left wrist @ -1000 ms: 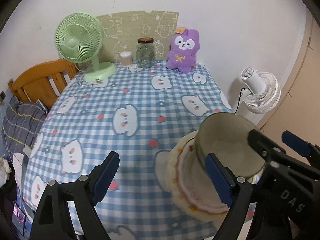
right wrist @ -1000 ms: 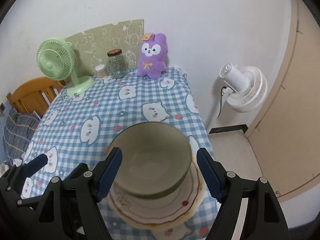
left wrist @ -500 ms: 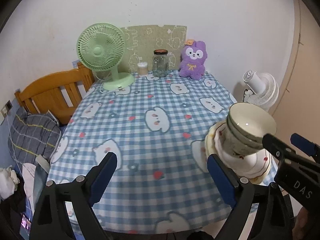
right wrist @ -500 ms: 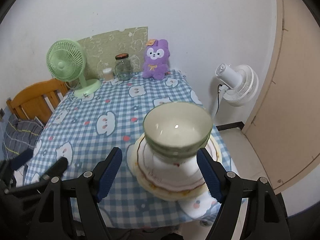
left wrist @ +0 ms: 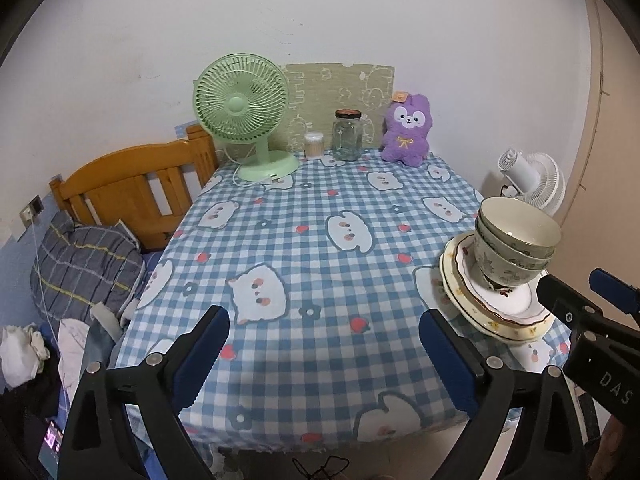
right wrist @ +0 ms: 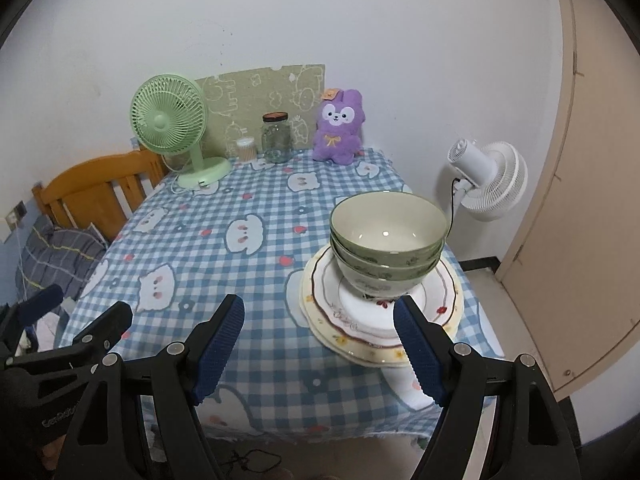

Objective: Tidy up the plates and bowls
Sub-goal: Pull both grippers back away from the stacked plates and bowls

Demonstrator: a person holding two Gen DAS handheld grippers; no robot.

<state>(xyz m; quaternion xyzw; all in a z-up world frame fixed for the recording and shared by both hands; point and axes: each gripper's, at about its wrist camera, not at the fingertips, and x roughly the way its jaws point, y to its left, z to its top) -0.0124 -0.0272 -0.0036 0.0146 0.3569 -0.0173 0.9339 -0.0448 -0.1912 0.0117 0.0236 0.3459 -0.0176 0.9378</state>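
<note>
A stack of green bowls stands on a stack of scalloped plates at the table's right front corner. In the left wrist view the bowls and plates sit at the right edge. My right gripper is open and empty, held back from the table's front edge, just short of the plates. My left gripper is open and empty, over the table's front edge, left of the stack. The right gripper's fingers show at the far right of the left wrist view.
A blue checked tablecloth covers the table. At the back stand a green desk fan, a glass jar, a small cotton-swab pot and a purple plush. A white floor fan stands right; a wooden headboard left.
Both grippers have pulled back and up from the table. The right gripper's open fingers, which flanked the top bowl, are now clear of the stack, which stays put.
</note>
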